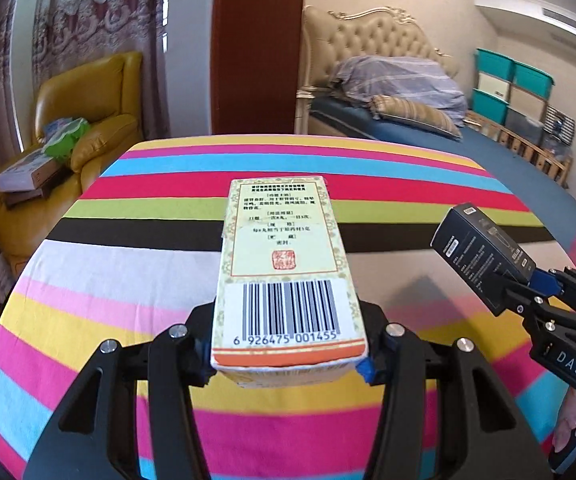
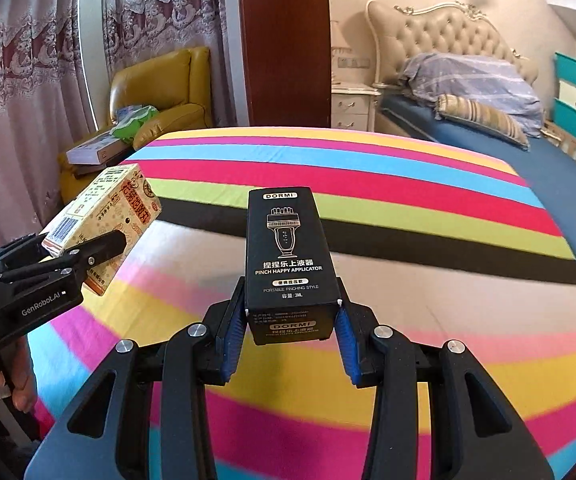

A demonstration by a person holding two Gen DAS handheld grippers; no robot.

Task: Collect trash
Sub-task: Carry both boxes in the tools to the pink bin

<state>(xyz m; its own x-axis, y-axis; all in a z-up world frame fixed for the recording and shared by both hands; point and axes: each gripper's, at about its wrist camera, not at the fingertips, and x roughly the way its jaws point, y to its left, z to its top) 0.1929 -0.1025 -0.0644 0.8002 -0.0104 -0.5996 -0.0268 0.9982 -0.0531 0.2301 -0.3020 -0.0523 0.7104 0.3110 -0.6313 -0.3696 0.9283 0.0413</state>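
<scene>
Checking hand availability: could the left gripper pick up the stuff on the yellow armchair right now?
Probably not: the left gripper is shut on the cream box, and the armchair sits beyond the striped table.

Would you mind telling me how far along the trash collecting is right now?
Done: both boxes are lifted off the striped cloth. In hand: the left gripper clamps the cream medicine box; the right gripper clamps the black applicator box. Left: dropping them off; no bin is in view.
</scene>
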